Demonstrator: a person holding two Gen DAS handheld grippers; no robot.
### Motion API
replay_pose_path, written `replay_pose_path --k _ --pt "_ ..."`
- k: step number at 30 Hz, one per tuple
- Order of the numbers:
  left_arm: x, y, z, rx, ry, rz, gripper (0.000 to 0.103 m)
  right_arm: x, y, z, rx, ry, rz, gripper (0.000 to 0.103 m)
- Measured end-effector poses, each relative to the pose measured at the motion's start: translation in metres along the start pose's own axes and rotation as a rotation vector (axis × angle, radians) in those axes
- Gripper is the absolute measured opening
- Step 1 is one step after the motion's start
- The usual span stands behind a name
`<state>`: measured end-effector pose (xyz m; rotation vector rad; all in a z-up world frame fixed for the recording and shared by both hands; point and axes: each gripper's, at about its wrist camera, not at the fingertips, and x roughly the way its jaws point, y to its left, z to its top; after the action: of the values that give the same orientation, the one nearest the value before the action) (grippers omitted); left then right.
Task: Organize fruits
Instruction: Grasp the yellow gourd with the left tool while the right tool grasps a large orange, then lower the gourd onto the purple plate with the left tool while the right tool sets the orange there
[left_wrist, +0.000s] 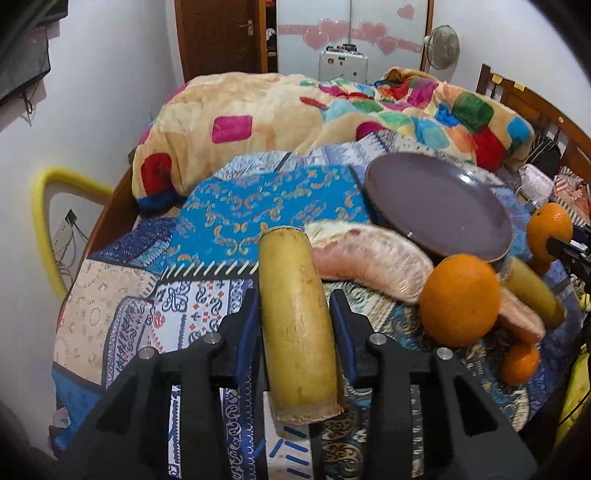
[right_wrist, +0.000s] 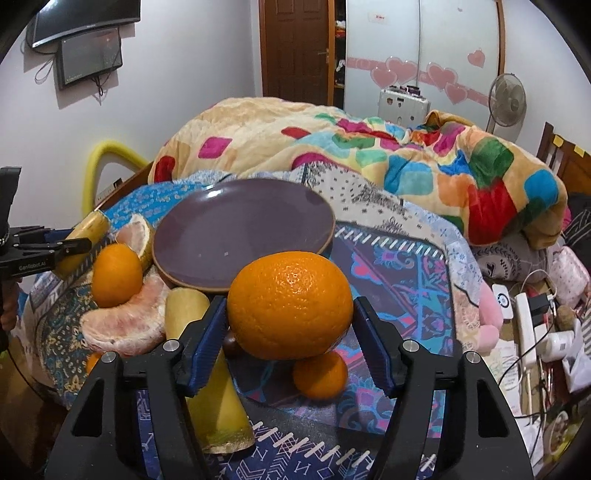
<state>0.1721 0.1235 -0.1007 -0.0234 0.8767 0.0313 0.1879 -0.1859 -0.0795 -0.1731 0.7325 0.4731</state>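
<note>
**A:** Jaws first: what does each pair have?

**B:** On the left gripper (left_wrist: 297, 325) the jaws are drawn in narrow on a pale yellow cut stalk piece (left_wrist: 297, 325), clamped across its width near the middle. I'd say that keeps the long piece from tipping either way. On the right gripper (right_wrist: 290, 314) they stand much wider, pressed to the two sides of a large orange (right_wrist: 290, 301), because the fruit is round and fat.

**A:** Are both clear of the bed?

**B:** The orange looks raised: a small orange (right_wrist: 320, 374) and the bedcover show beneath it. For the stalk piece I can't tell whether it is lifted or only tilted up.

**A:** And where would they go?

**B:** Just beyond both grips lies a purple plate (right_wrist: 207, 258), bare and slightly tilted on the patterned bedcover (left_wrist: 236, 206), about mid-bed. My guess is that's the gathering place.

**A:** What is left around it?

**B:** Touching the plate's near rim is a loose heap: two peeled pomelo segments (left_wrist: 373, 258), a second orange (left_wrist: 460, 299) leaning on them, and another stalk piece (right_wrist: 210, 369) under the right gripper's left finger. Towards the head of the bed a bright quilt (right_wrist: 369, 147) is bunched up, which leaves this near half open for sorting.
</note>
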Motion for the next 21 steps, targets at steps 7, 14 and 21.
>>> replay_pose_path --k 7,14,21 --pt "-0.021 -0.015 0.02 0.021 -0.062 -0.028 0.038 -0.015 -0.008 0.015 0.019 -0.052 -0.017 0.064" --pt "-0.029 -0.03 0.044 0.036 -0.112 -0.055 0.038 -0.024 -0.013 0.032 0.03 -0.105 -0.033 0.064" --pt "-0.023 -0.044 0.072 0.039 -0.146 -0.084 0.038 -0.024 -0.014 0.053 0.031 -0.152 -0.045 0.065"
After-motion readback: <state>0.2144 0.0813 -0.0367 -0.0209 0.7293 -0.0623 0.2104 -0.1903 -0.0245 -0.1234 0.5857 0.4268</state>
